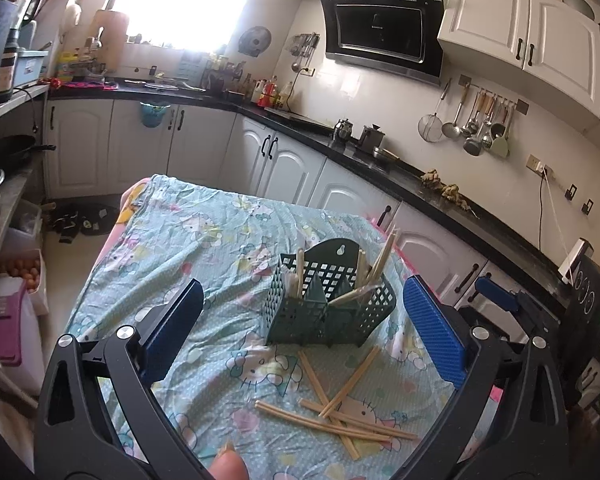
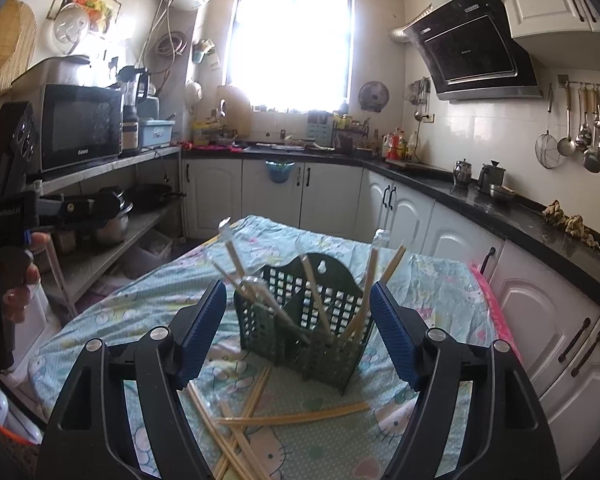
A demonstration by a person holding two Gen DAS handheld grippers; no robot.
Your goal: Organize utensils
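Left wrist: my left gripper (image 1: 302, 330) gapes wide, empty, over the bench (image 1: 172, 240); the caddy (image 1: 328, 304) stands near its far right edge. Right wrist: my right gripper (image 2: 298, 330) is spread and empty; loose chopsticks (image 2: 292, 420) lie before the caddy.

Loose chopsticks (image 2: 236, 452) run off the bottom edge

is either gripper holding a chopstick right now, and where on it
Nothing is held: the left gripper and right gripper are both open and empty.

Wooden chopsticks (image 1: 342, 412), perforated plastic basket (image 1: 328, 312)
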